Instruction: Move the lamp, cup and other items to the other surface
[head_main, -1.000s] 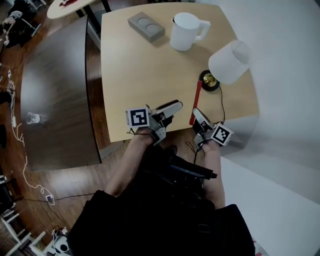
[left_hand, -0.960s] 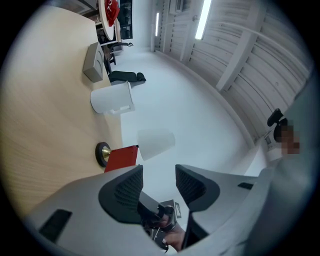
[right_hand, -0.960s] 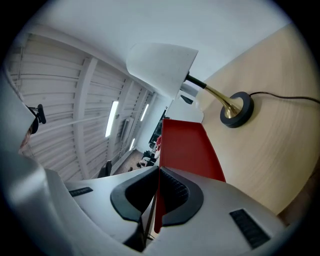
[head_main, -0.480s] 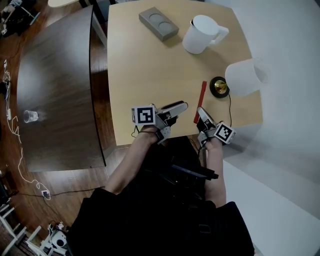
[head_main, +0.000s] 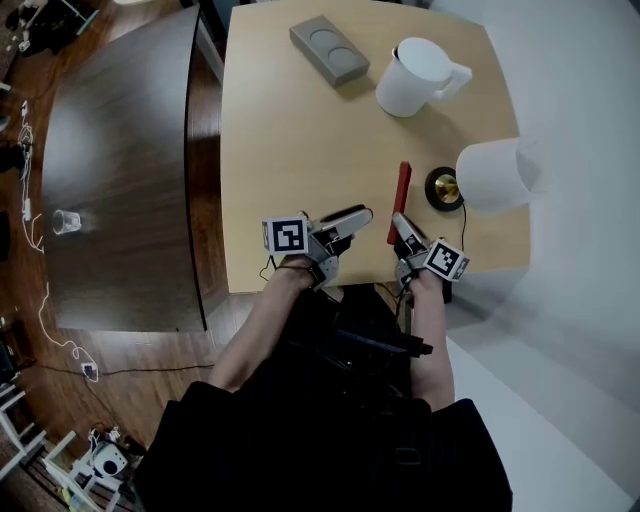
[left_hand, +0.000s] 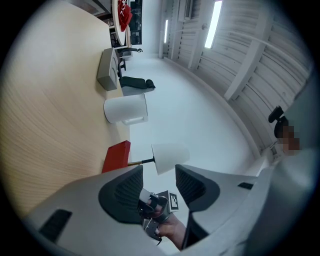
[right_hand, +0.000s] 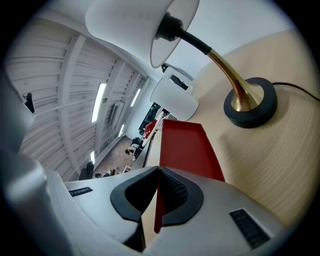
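A dark wooden floor (head_main: 205, 330) carries two tables side by side: a dark-topped table (head_main: 120, 150) at the left and a pale wooden table (head_main: 290, 140) at the right. On the pale top stand a white-shaded lamp (head_main: 490, 175), a white jug (head_main: 415, 78) and a grey block (head_main: 328, 48). A clear cup (head_main: 66, 221) stands on the dark top. The right gripper (head_main: 398, 220) is clamped on the rim of a red tray (head_main: 401, 190) near the lamp's base. The left gripper (head_main: 360, 213) hovers with its jaws apart, empty. Both cubes bear black-and-white square markers.
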